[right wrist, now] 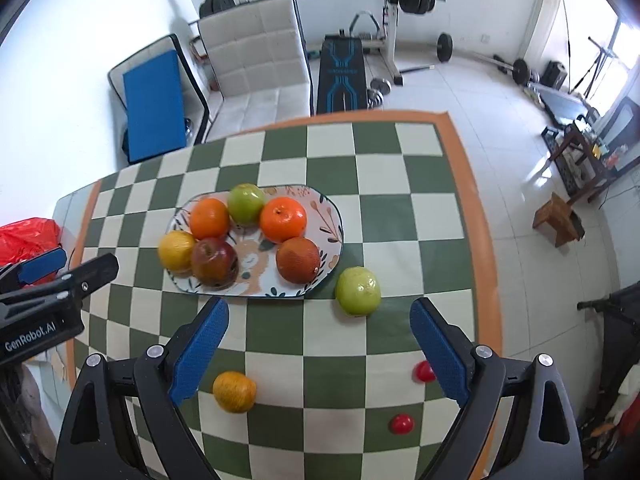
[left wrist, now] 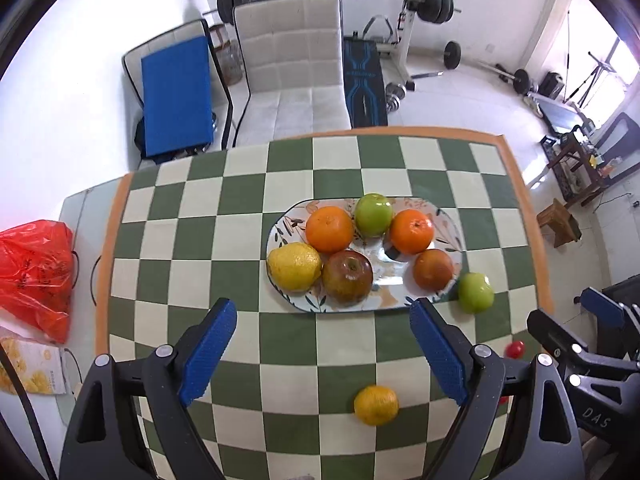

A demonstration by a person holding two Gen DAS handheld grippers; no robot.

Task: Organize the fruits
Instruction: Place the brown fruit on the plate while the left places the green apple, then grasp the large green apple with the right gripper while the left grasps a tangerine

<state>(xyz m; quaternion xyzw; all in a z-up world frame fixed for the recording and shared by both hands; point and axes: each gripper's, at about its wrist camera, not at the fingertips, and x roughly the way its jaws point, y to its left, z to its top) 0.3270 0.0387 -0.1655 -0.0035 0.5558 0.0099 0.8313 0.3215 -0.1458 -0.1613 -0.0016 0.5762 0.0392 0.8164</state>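
We start with the table (right wrist: 400,168), spread with a green and cream checked cloth edged in orange; on it lies an oval flowered plate (right wrist: 328,216), ahead of both claws; from the right wrist it lies ahead and to the left, and from the left wrist ahead and a little right.

On the plate we count six fruits: a yellow lemon (right wrist: 176,251) at its left end, touching a dark red apple (right wrist: 213,261); two oranges (right wrist: 283,219) behind, with a green apple (right wrist: 245,203) between them; a brownish-red fruit (right wrist: 298,260) toward the right end.

Off the plate, a second green apple (right wrist: 357,291) sits on the cloth just beside the plate's right end, between and ahead of the right claw's (right wrist: 319,312) blue pads, touching neither; that claw is spread wide and holds nothing.

A small yellow-orange fruit (left wrist: 376,399) rests on the cloth below and between the left claw's (left wrist: 323,314) pads, nearer the right one; that claw too is spread wide and empty.

Two small red fruits (right wrist: 401,423) lie near the right claw's right pad, one partly hidden behind it.

Writing: "GenRobot.AI" on the left tool as the right wrist shows it; "DAS" on the right tool as the left wrist shows it; the print on the red bag (left wrist: 34,272) is too blurred for us to read.
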